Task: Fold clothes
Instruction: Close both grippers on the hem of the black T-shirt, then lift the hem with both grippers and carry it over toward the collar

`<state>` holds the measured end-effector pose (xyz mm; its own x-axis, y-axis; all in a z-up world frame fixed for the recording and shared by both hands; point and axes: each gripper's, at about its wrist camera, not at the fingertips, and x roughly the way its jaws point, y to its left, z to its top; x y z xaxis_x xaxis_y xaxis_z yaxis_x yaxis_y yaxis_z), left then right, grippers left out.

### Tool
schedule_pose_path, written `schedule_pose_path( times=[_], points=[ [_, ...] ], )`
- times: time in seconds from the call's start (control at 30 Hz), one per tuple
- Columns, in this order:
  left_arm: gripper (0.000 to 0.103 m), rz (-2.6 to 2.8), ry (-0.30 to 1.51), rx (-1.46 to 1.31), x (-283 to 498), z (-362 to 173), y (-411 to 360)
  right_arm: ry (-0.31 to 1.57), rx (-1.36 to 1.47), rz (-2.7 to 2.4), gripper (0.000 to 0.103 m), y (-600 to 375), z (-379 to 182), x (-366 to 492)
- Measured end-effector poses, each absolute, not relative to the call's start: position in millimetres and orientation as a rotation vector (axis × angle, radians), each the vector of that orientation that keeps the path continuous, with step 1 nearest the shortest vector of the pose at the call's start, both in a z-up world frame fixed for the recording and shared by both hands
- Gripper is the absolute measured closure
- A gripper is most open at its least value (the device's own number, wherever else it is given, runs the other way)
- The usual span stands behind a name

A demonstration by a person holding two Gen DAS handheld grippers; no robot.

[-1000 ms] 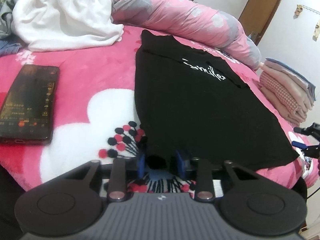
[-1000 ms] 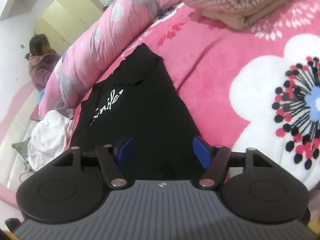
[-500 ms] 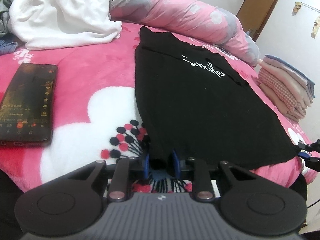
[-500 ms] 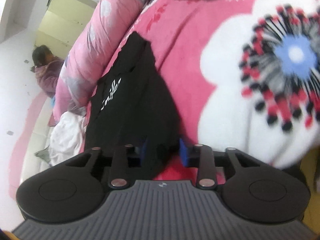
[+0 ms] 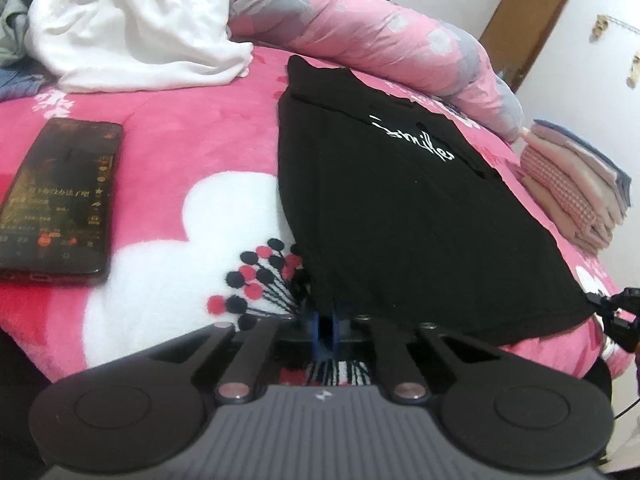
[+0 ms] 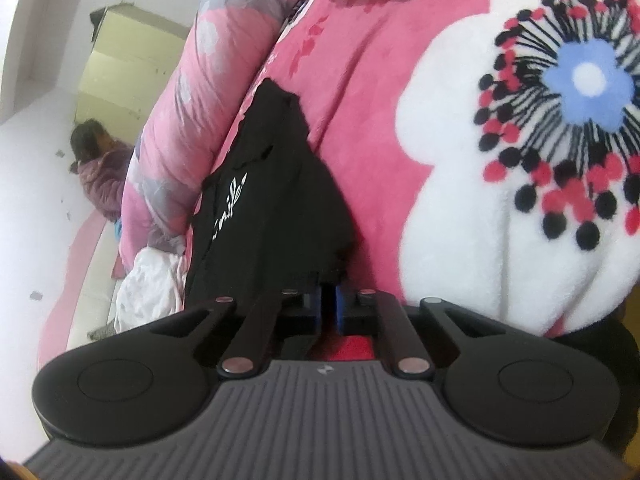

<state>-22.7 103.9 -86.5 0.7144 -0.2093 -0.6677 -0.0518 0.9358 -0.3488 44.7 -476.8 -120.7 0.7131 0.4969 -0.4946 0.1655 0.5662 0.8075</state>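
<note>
Pink fleece bed (image 5: 192,148): flower print, phone (image 5: 56,200) lying on it.
Shirt (image 5: 400,216): black, flat on bed.
Left tool (image 5: 327,326): clenched on hem.
Right tool (image 6: 330,307): clenched on hem corner.

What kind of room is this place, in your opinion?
Most likely a home bedroom: the black T-shirt lies on a bed with a pink flowered blanket, a rolled pink quilt lies behind it, and a stack of folded clothes sits alongside.

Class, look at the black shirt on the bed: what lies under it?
The black shirt lies flat on the pink flowered blanket, which shows all around it. Whatever else might sit beneath is covered. At the hem, both grippers' jaws are shut on the fabric.
</note>
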Motion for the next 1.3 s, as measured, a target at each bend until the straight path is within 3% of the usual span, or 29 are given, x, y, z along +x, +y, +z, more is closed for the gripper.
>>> schedule_pose_path(
  times=[0.2,0.53,1.3],
  points=[
    [0.099,-0.124,0.688,-0.381,-37,-71,109,0.552,0.990,0.246,0.100,-474,-96,22],
    [0.099,-0.170,0.554,-0.376,-63,-30,114,0.402,1.047,0.297,0.101,-475,-74,-7],
    [0.099,-0.270,0.501,-0.445,-127,1,130,0.358,1.056,0.290,0.101,-470,-41,-87]
  ],
)
